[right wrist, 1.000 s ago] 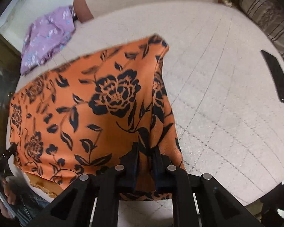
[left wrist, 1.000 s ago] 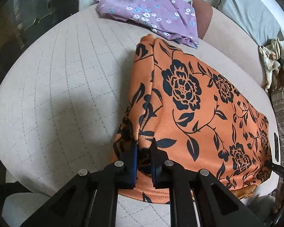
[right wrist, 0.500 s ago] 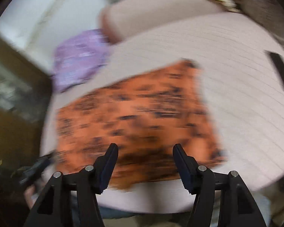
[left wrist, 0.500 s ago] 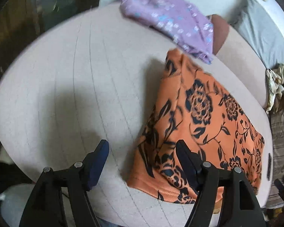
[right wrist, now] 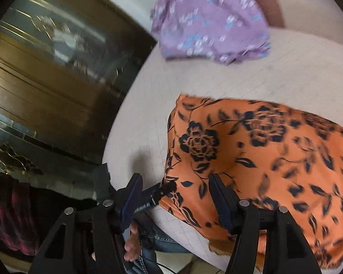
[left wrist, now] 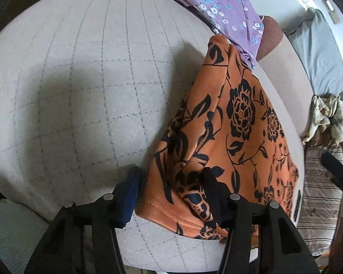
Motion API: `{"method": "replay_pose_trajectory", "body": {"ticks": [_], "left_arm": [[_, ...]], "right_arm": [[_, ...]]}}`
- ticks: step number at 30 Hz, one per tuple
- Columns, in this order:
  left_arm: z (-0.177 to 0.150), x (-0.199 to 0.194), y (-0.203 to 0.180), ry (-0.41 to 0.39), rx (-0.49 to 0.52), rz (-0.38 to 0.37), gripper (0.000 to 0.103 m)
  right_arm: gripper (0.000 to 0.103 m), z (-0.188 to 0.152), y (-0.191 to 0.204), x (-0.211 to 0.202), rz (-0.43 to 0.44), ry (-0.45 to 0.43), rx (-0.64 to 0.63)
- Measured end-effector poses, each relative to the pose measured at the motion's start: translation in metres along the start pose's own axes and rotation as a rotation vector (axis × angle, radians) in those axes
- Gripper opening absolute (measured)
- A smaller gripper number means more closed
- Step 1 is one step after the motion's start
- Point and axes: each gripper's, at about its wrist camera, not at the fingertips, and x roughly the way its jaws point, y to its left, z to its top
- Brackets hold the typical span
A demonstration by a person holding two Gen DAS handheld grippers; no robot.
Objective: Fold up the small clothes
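Orange floral cloth [left wrist: 237,123] lies folded near the front edge of the quilted surface [left wrist: 80,86], its far corner touching a purple flowered garment [left wrist: 212,6] at the back edge. Left hand-held gripper [left wrist: 171,196], just narrowed from wider, stands open over the cloth's near corner without pinching it. Right hand-held gripper [right wrist: 176,196] hangs open, empty, above the same cloth.

Purple garment [right wrist: 211,24] blurred (orange cloth [right wrist: 274,159] cut off right).

Bare cushion [left wrist: 84,86] left of orange garment [left wrist: 240,118]
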Motion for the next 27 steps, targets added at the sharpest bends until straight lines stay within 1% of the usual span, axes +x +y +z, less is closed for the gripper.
{"method": "replay_pose_trajectory", "body": {"ticks": [3, 5, 6, 7, 8, 10, 12, 13, 17, 18, 19, 20, 23, 27], "left_arm": [[0.001, 0.0, 0.003, 0.001, -0.019, -0.009, 0.053], [0.0, 0.0, 0.009, 0.013, -0.046, -0.033, 0.044], [0.0, 0.0, 0.012, 0.022, -0.063, -0.051, 0.033], [-0.001, 0.001, 0.014, 0.036, -0.078, -0.077, 0.025], [-0.001, 0.001, 0.017, 0.046, -0.092, -0.099, 0.025], [-0.001, -0.001, 0.019, 0.045, -0.108, -0.132, 0.02], [-0.002, -0.007, 0.02, 0.032, -0.111, -0.161, 0.017], [0.001, -0.006, 0.017, 0.025, -0.112, -0.167, 0.017], [-0.002, -0.015, 0.011, -0.006, -0.077, -0.17, 0.015], [0.001, -0.015, 0.007, -0.016, -0.07, -0.172, 0.015], [0.001, -0.016, 0.002, -0.029, -0.063, -0.172, 0.014], [0.001, -0.018, 0.0, -0.036, -0.055, -0.175, 0.014], [0.001, -0.016, -0.007, -0.039, -0.033, -0.166, 0.014], [0.002, -0.015, -0.015, -0.048, -0.012, -0.148, 0.013]], "right_arm": [[0.064, 0.023, 0.004, 0.037, -0.033, 0.087, 0.015], [0.064, 0.035, 0.002, 0.057, -0.048, 0.13, 0.03], [0.064, 0.042, 0.004, 0.072, -0.067, 0.161, 0.033], [0.064, 0.046, 0.007, 0.085, -0.078, 0.189, 0.03], [0.063, 0.051, 0.011, 0.099, -0.077, 0.209, 0.025], [0.062, 0.058, 0.02, 0.123, -0.098, 0.261, 0.009], [0.062, 0.065, 0.027, 0.147, -0.159, 0.301, 0.006], [0.059, 0.068, 0.029, 0.156, -0.176, 0.322, 0.003], [0.056, 0.071, 0.036, 0.193, -0.314, 0.432, -0.037], [0.054, 0.069, 0.037, 0.2, -0.354, 0.456, -0.057], [0.043, 0.068, 0.038, 0.204, -0.386, 0.467, -0.075], [0.04, 0.065, 0.039, 0.209, -0.428, 0.483, -0.093], [0.041, 0.059, 0.041, 0.217, -0.468, 0.526, -0.125], [0.049, 0.054, 0.048, 0.23, -0.514, 0.588, -0.186]]}}
